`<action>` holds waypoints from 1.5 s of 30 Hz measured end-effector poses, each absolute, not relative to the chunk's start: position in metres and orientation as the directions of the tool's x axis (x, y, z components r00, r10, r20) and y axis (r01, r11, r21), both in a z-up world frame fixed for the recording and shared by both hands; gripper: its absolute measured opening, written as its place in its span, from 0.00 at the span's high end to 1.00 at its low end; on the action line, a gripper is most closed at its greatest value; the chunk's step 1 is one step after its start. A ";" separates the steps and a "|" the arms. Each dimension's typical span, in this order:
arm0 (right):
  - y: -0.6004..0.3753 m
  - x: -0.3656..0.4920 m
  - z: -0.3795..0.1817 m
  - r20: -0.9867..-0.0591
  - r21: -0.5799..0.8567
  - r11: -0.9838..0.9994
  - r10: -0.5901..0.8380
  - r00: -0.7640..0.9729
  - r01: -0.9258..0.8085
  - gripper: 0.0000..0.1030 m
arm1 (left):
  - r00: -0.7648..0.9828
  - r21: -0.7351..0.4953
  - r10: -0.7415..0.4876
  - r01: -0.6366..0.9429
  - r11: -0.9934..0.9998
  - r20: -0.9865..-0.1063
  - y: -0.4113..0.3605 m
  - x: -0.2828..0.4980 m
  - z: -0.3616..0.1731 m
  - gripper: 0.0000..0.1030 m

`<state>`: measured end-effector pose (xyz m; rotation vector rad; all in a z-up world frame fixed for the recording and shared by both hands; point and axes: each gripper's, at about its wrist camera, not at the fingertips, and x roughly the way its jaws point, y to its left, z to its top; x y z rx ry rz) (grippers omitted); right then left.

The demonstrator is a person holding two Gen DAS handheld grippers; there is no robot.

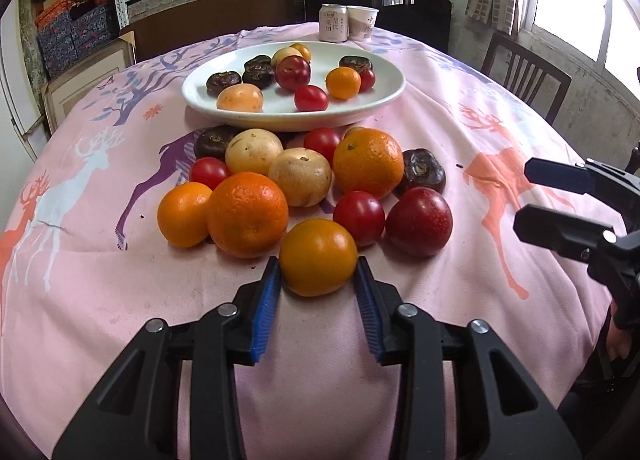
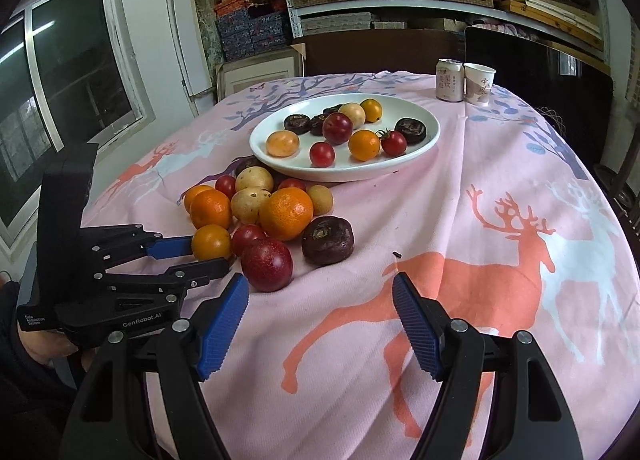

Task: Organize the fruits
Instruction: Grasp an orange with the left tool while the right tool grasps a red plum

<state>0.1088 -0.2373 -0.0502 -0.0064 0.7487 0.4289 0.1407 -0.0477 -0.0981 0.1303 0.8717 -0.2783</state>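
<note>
A white oval plate (image 1: 392,94) (image 2: 430,140) holds several fruits: oranges, red plums, tomatoes, dark water chestnuts. In front of it a pile of loose fruit (image 1: 300,176) (image 2: 264,212) lies on the pink cloth. My left gripper (image 1: 318,276) (image 2: 204,252) has its blue pads on both sides of a small orange fruit (image 1: 318,258) (image 2: 211,242) at the pile's near edge, touching it. My right gripper (image 2: 320,292) (image 1: 520,196) is open and empty, low over the cloth to the right of a red plum (image 2: 266,265) (image 1: 419,222).
A drink can (image 1: 333,23) (image 2: 449,80) and a paper cup (image 1: 362,22) (image 2: 479,83) stand at the table's far edge. Dark chairs stand behind the table (image 1: 524,76). Shelves of boxes fill the back wall. The pink deer-print cloth (image 2: 500,260) covers the round table.
</note>
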 end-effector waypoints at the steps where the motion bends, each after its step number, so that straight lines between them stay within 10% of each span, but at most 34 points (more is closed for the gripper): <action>1: -0.236 0.108 -0.050 -0.662 0.143 0.912 0.377 0.648 -0.384 0.27 | 0.609 -0.004 -0.190 0.292 0.956 -0.770 -0.047 0.141 -0.098 0.64; 33: -0.181 0.118 -0.064 -0.725 0.045 0.882 0.351 0.592 -0.469 0.28 | 0.726 -0.126 -0.239 0.207 0.970 -0.645 -0.019 0.128 -0.080 0.65; 41: -0.165 0.141 -0.073 -0.768 0.061 0.889 0.332 0.547 -0.455 0.63 | 0.722 -0.158 -0.265 0.214 0.964 -0.639 -0.013 0.126 -0.080 0.65; 45: -0.169 0.140 -0.073 -0.757 0.077 0.890 0.347 0.555 -0.450 0.63 | 0.715 -0.165 -0.273 0.218 0.962 -0.643 -0.013 0.128 -0.081 0.65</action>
